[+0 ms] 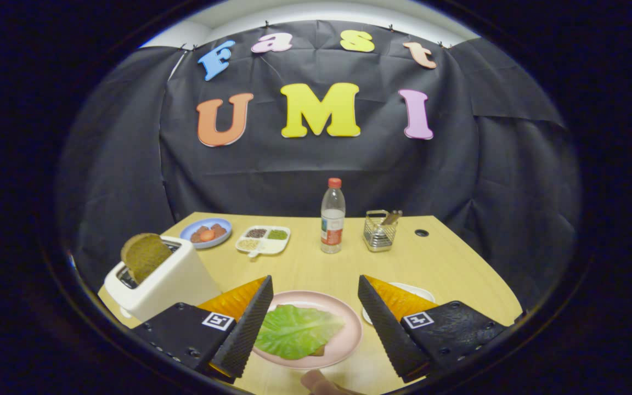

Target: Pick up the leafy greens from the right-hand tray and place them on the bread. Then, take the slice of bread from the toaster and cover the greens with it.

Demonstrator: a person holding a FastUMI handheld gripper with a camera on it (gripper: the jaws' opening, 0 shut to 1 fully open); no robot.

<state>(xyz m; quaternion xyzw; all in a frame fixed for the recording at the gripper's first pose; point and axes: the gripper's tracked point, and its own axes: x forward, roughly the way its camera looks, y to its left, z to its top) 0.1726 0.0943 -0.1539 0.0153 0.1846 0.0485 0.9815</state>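
Note:
A green leaf (297,330) lies on a brown bread slice (319,350) that peeks out beneath it, on a pink plate (349,318). The plate sits between my two fingers. My gripper (312,299) stands open above the plate with nothing held. A white toaster (168,282) stands to the left of the left finger, with a brown bread slice (145,255) sticking up out of its slot. A white tray (412,289) shows partly behind the right finger.
Farther back on the wooden table (447,263) stand a water bottle (332,216), a wire basket with utensils (379,230), a white divided dish of seeds (264,240) and a blue plate with food (206,232). A fingertip (316,380) shows by the near edge.

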